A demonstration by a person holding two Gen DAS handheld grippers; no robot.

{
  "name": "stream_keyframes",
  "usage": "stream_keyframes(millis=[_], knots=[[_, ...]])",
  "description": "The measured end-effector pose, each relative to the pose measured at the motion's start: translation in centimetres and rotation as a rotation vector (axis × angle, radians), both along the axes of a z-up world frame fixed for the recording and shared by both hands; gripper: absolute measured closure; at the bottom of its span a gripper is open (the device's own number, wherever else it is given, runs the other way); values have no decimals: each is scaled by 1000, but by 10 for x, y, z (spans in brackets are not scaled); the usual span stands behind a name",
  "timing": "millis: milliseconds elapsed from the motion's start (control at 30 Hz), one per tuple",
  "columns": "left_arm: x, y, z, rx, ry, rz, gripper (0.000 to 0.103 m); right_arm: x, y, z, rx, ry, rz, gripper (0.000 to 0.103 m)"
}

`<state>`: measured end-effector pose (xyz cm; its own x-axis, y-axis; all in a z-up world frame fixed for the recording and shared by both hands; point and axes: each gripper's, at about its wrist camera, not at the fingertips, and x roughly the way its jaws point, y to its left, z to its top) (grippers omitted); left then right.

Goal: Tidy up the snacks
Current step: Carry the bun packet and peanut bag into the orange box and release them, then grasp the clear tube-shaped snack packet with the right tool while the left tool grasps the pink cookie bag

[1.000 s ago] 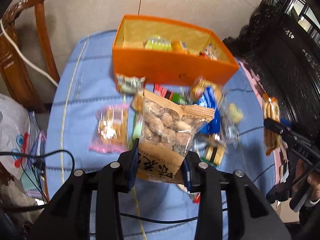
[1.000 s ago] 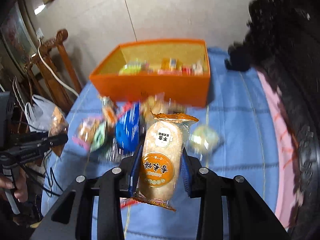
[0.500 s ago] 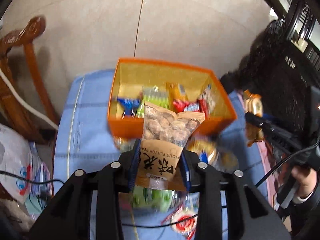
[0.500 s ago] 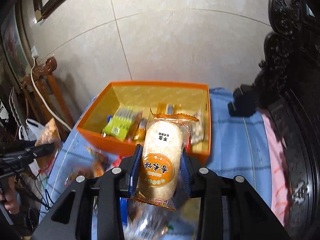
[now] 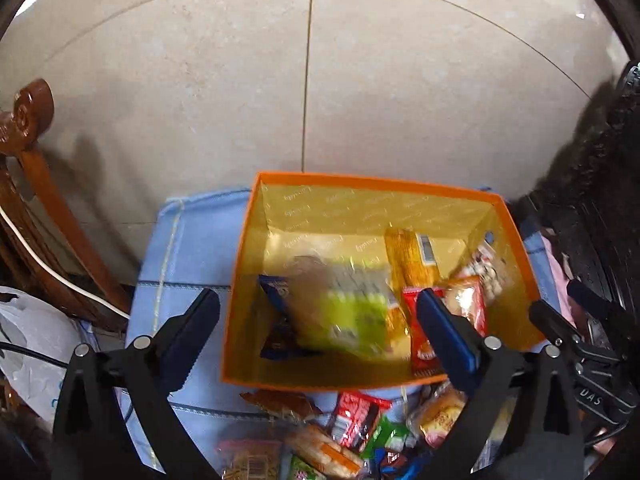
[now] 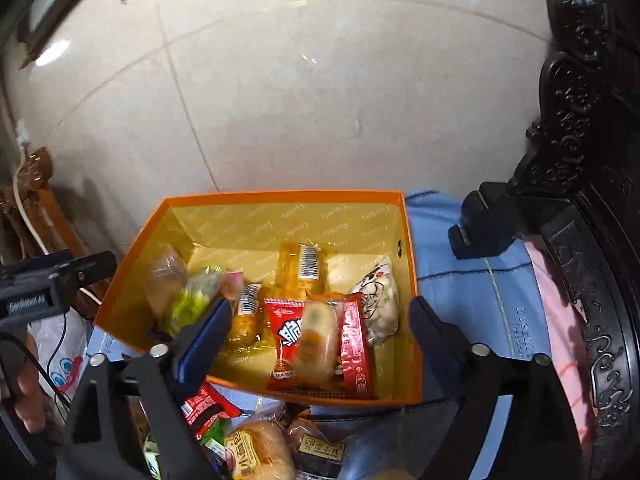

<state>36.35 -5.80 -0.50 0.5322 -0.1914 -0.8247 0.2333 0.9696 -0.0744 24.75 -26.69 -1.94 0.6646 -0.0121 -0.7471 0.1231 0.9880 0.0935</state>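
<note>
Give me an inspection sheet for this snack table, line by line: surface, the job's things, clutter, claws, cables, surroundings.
Surface: blue tablecloth over the table.
Job's things: orange box holds several packets, among them a rice cracker pack lying on a red packet and a blurred nut bag; loose snacks lie in front of the box.
Clutter: white plastic bag beside the table.
Claws: left claw and right claw have both just opened; nothing between the jaws.
Cables: white cable across the wooden chair.
Surroundings: tiled wall, dark carved furniture.
</note>
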Motion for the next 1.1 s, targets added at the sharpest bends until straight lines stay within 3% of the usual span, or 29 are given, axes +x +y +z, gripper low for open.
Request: stream_keyframes(millis=[300, 500, 767, 1100], knots=[[-48, 51, -25, 45, 94, 54, 6, -62, -1, -20, 41, 77, 6, 4], [-94, 88, -40, 14, 170, 123, 6, -113, 4, -28, 81, 131, 2, 4], [-150, 99, -76, 46, 279, 115, 6, -160, 2, -35, 104, 163, -31, 4], [-167, 86, -89, 47, 319, 88, 6, -180, 0, -43, 68, 179, -48, 4]])
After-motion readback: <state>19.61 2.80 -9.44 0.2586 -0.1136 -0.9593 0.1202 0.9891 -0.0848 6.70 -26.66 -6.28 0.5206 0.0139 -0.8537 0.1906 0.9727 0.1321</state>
